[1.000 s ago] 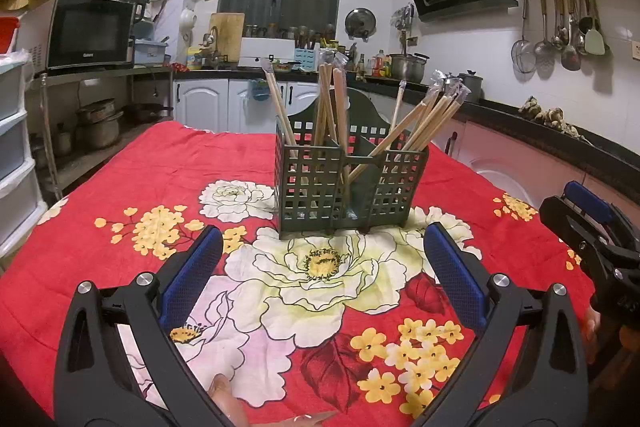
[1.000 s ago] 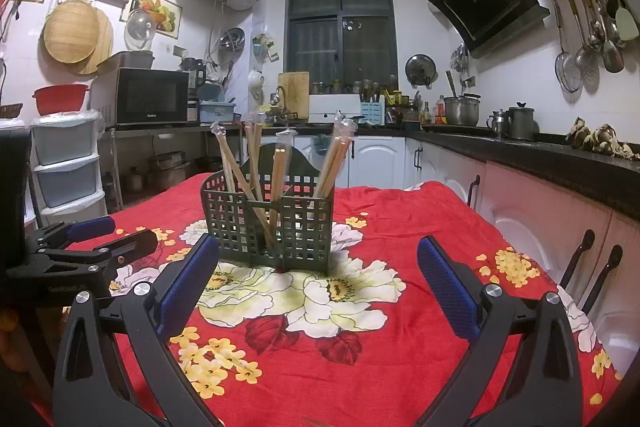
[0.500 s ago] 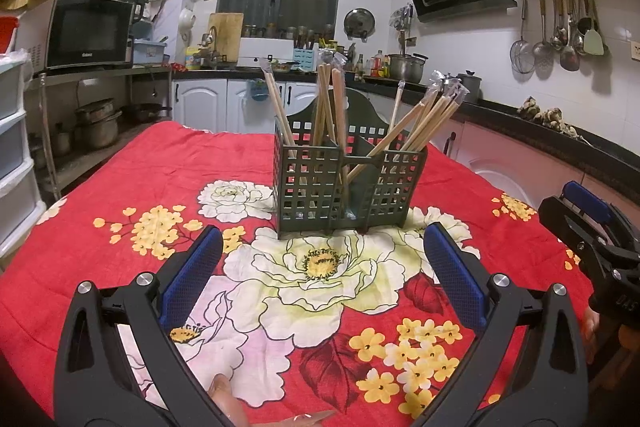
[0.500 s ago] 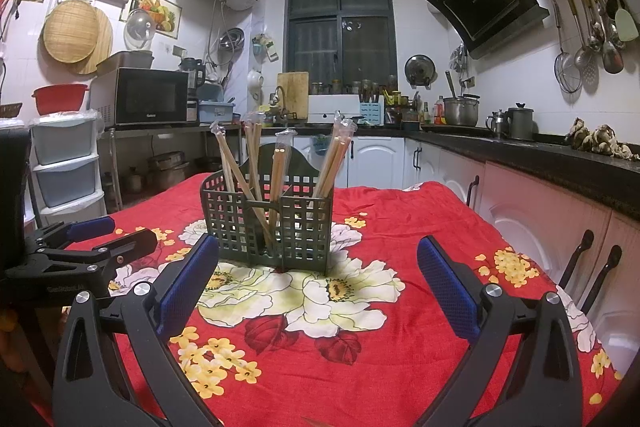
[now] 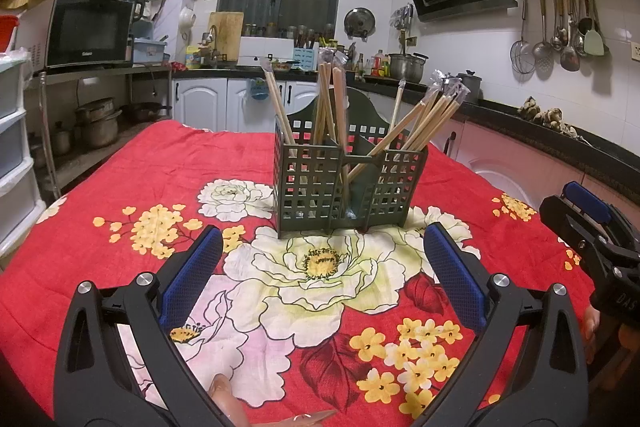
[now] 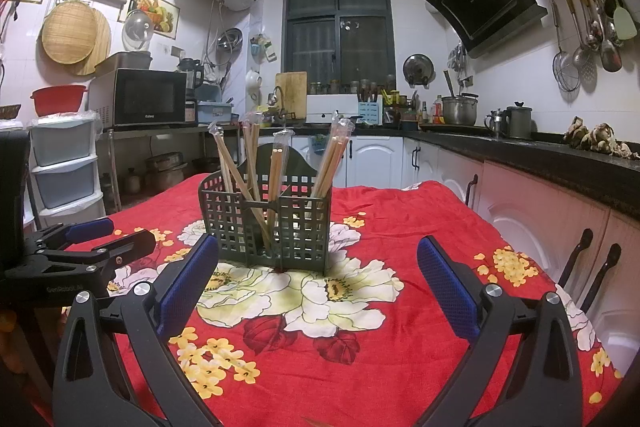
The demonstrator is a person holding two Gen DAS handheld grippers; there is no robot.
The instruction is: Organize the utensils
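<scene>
A dark green grid caddy (image 5: 348, 187) (image 6: 266, 223) stands in the middle of the red floral tablecloth (image 5: 120, 179). Several wrapped pairs of wooden chopsticks (image 5: 424, 119) (image 6: 334, 155) lean in its compartments. My left gripper (image 5: 322, 275) hovers open just in front of the caddy, nothing between its blue pads. My right gripper (image 6: 316, 279) is open too, facing the caddy from the right side and holding nothing. In the right wrist view the left gripper (image 6: 96, 239) shows at the left edge. In the left wrist view the right gripper (image 5: 584, 223) shows at the right edge.
Kitchen counters (image 6: 540, 151) with white cabinets (image 6: 372, 163) run behind and to the right of the table. A microwave (image 5: 84, 31) on a rack and plastic drawers (image 6: 64, 163) stand to the left. A fingertip (image 5: 224, 399) shows at the bottom of the left wrist view.
</scene>
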